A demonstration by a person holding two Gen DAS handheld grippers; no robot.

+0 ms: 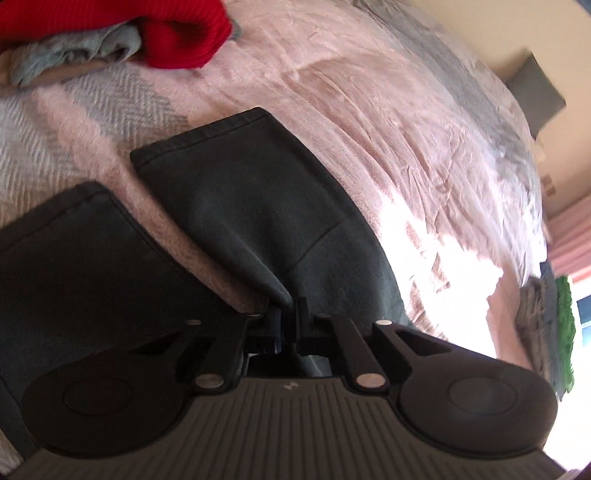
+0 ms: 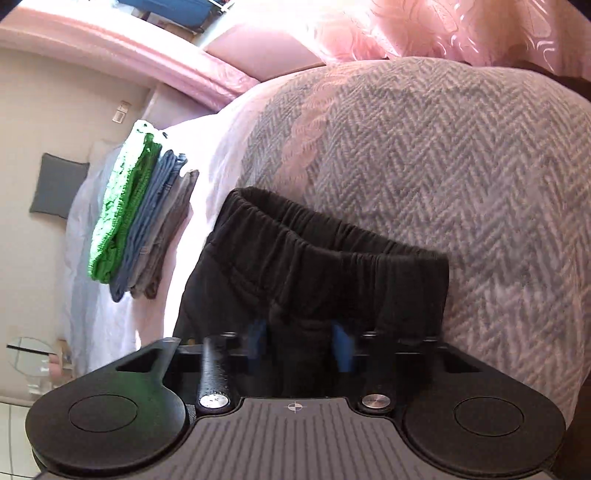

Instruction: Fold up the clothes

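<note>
Dark grey trousers lie spread on the bed, their two legs pointing away in the left wrist view. My left gripper is shut on a pinched fold of the trousers near the crotch. In the right wrist view the trousers' elastic waistband bunches up just ahead of my right gripper. Its blue fingertips stand apart with dark cloth between them; the picture is blurred there.
A pink and grey herringbone blanket covers the bed. A red garment and a grey-blue one lie at the far end. A folded stack with a green top sits near the bed edge.
</note>
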